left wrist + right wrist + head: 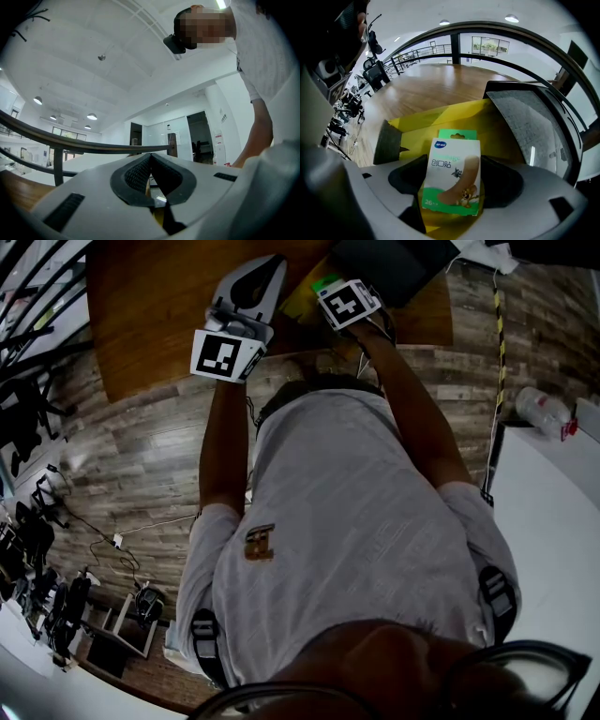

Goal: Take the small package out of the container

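Closest under the head camera: the person's pale shirt point(356, 521), arms reaching far toward a wooden table point(159, 306).

Right gripper point(453, 187): jaws part-open, closed onto the small package point(451, 168) from left and right. Dark pads point(405, 180) sit against its side edges at the near half. The far half stands out past the fingertips.

Package: flat card box, white face with green borders, printed side toward the gripper's camera. Long axis runs near to far, along the jaws, with a slight lean to the right. The green hang tab is at the far end and the "26" mark at the near left corner. The far end lies over the yellow container point(417, 123); cannot tell whether it is clear of the walls.

A dark grey panel point(529, 122) is just right of the container.

Left gripper point(150, 161): tilted up toward the ceiling, pads meeting at the tips, nothing seen gripped. In the head view it point(246, 296) sits over the table, left of the right gripper point(349, 302) and near it.
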### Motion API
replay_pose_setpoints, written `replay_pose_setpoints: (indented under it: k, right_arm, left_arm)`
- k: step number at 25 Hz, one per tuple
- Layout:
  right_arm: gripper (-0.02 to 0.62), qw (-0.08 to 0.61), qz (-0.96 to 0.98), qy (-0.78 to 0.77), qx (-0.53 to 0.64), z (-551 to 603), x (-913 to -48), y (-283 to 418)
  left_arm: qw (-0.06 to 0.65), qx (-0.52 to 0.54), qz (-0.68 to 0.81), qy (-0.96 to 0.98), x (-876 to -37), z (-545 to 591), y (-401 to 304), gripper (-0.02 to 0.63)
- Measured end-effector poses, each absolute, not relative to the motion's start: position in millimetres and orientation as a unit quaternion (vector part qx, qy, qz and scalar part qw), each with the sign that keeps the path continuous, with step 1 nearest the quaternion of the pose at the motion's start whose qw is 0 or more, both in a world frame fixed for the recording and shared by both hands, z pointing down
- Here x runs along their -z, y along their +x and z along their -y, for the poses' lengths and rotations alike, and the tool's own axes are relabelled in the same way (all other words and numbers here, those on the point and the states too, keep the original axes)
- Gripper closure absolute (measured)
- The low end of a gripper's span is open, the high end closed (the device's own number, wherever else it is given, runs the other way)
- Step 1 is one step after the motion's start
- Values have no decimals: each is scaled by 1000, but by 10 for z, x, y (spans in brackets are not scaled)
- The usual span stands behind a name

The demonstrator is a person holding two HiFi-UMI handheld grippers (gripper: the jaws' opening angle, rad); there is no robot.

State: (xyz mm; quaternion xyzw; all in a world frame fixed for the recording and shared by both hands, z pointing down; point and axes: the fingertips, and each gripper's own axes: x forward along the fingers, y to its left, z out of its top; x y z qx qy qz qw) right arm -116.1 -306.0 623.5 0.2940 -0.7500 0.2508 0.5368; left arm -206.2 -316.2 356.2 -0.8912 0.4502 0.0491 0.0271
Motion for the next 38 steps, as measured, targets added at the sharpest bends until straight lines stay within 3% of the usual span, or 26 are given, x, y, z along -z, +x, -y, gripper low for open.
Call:
replay_pose_setpoints:
  k: [21,30,38]
  right_arm:
    - [273,499,776,290,-253,2952,-6071,-1114]
    - [273,377,849,311,-200,3107,-5391,-1286]
    - [273,185,913,312,-186,3131,-4507,-1393]
  left_arm:
    - [24,-44,-440,-897,-3584,3115,-1955,588]
    - [25,-46,-443,-895,-3575,3107,-1990,588]
    - [27,-53,-446,-893,-3534,3068,-2011,588]
